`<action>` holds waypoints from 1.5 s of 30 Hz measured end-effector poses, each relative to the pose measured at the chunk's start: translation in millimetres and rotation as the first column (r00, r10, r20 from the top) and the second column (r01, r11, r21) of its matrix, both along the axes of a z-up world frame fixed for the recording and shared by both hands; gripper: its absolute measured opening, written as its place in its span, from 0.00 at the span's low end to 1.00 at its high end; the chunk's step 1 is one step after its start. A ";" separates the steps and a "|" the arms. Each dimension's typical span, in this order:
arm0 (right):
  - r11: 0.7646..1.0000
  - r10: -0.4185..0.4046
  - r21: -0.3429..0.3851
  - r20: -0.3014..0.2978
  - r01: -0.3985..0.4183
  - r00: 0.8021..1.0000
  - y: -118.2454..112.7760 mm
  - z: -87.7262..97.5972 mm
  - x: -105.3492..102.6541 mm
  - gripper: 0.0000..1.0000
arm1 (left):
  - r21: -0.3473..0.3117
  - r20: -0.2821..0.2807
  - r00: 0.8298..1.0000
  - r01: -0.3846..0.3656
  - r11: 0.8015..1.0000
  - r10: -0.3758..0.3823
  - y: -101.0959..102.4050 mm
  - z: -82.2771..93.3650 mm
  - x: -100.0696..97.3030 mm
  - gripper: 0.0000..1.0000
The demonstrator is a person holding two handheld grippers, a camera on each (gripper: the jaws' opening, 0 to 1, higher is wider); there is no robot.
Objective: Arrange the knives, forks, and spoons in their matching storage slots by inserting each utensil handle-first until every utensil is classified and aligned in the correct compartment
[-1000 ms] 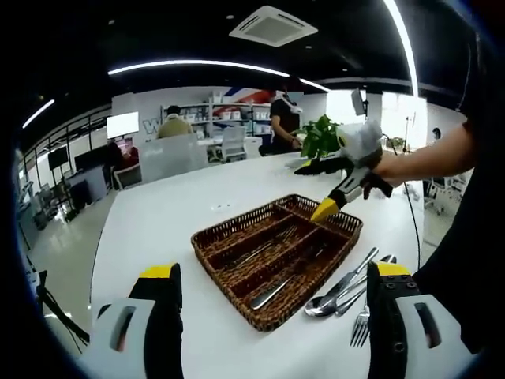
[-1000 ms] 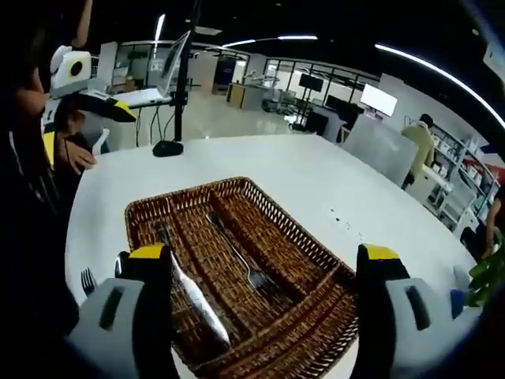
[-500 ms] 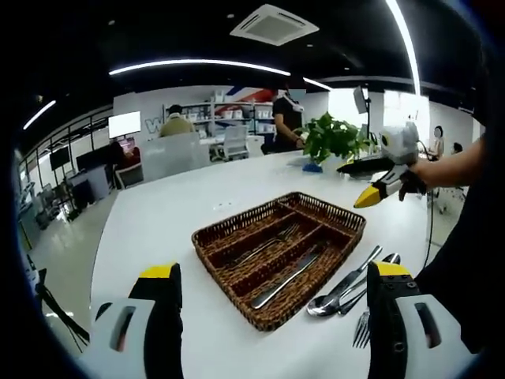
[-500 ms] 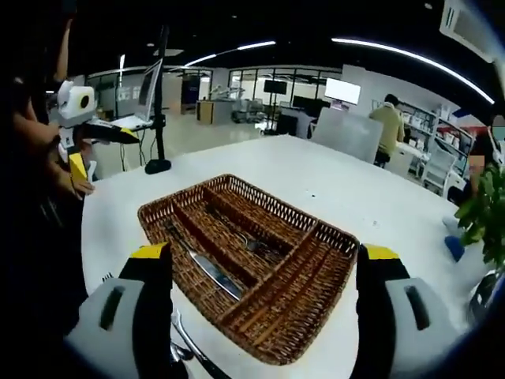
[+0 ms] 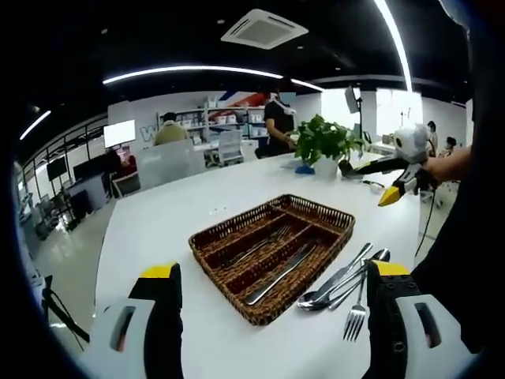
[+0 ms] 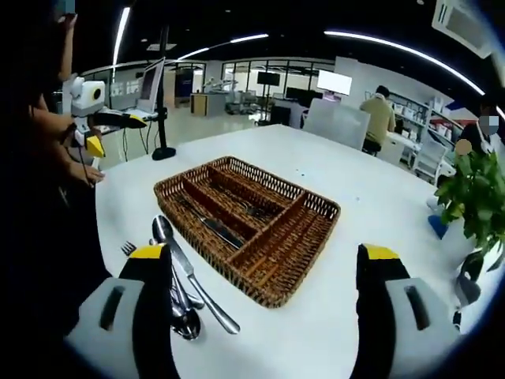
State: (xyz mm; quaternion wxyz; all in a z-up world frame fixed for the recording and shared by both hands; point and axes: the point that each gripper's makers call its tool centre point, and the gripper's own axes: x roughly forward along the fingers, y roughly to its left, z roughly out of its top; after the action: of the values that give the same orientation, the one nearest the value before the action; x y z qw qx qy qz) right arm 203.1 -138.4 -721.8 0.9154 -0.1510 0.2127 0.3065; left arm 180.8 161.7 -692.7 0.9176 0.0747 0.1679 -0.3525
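A brown wicker cutlery basket [image 5: 222, 280] [image 6: 292, 185] with long slots lies on the white table. A knife [image 5: 280, 271] [image 6: 215, 230] lies in one slot and a fork [image 5: 260, 244] [image 6: 251, 210] in the slot beside it. Loose spoons and a knife [image 5: 339, 278] [image 6: 183, 278] lie on the table beside the basket, with a loose fork [image 5: 354, 316] next to them. My left gripper [image 5: 276, 270] [image 6: 95, 144] is open and holds nothing, back from the basket. My right gripper [image 6: 264, 253] [image 5: 392, 194] is open and holds nothing, raised off to the side.
A potted plant [image 5: 323, 142] [image 6: 473, 197] stands at the far side of the table [image 5: 158, 229]. A monitor on a black stand [image 6: 162, 150] sits near the table's edge. People and desks fill the office behind.
My right gripper has drawn back from above the basket and off to the side, so its view now takes in the whole basket and the loose utensils. The left gripper has hardly moved.
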 end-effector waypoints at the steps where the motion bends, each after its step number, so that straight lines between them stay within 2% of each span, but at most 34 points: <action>1: 1.000 0.000 -0.007 0.004 0.000 1.000 -1.5 0.2 -1.2 1.00 | 0.003 0.000 1.000 -0.001 1.000 0.001 0.0 -0.4 -1.2 0.99; 7: 0.999 0.026 -0.028 0.009 -0.026 1.000 -5.5 -1.6 -7.4 1.00 | 0.002 0.006 1.000 -0.010 1.000 0.010 -2.4 0.8 -5.9 0.99; 17: 0.998 0.056 -0.032 0.039 -0.054 0.998 -10.1 8.6 -14.0 1.00 | 0.016 0.020 1.000 -0.015 1.000 0.014 -6.6 6.2 -8.5 0.99; 22: 0.997 0.075 -0.041 0.054 -0.073 0.996 -10.3 10.7 -16.2 0.99 | 0.017 -0.005 1.000 -0.004 1.000 0.004 -12.3 -3.0 -14.9 0.99; 27: 0.996 0.076 -0.040 0.043 -0.075 0.996 -9.5 9.3 -18.9 0.97 | 0.026 -0.025 0.999 0.021 0.999 -0.021 -16.3 -9.2 -19.8 0.99; 34: 0.992 0.114 -0.063 0.044 -0.111 0.993 -2.8 9.1 -24.5 0.93 | 0.023 -0.017 0.999 0.033 0.999 -0.033 -17.8 -9.0 -15.3 0.99; 36: 0.989 0.140 -0.053 0.051 -0.137 0.989 2.8 12.6 -25.9 0.89 | 0.028 -0.017 0.999 0.038 0.999 -0.037 -18.2 -9.5 -14.4 0.99; 38: 0.987 0.154 -0.057 0.037 -0.151 0.987 7.6 12.6 -26.7 0.89 | 0.037 -0.016 0.999 0.047 0.998 -0.047 -18.9 -10.0 -15.1 0.99; 42: 0.968 0.232 -0.098 0.011 -0.230 0.973 20.3 8.9 -34.3 0.82 | 0.037 -0.016 0.999 0.050 0.998 -0.049 -19.3 -12.9 -16.7 0.99; 45: 0.959 0.256 -0.128 -0.002 -0.254 0.967 27.0 3.6 -38.8 0.83 | 0.031 -0.037 0.998 0.054 0.998 -0.053 -22.9 -19.8 -19.4 0.99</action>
State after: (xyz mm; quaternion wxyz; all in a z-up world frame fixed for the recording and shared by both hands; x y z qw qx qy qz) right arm 164.3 -111.4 -718.2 0.8582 -0.2375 0.2041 0.4067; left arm 161.4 138.8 -712.6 0.9033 0.0877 0.1879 -0.3755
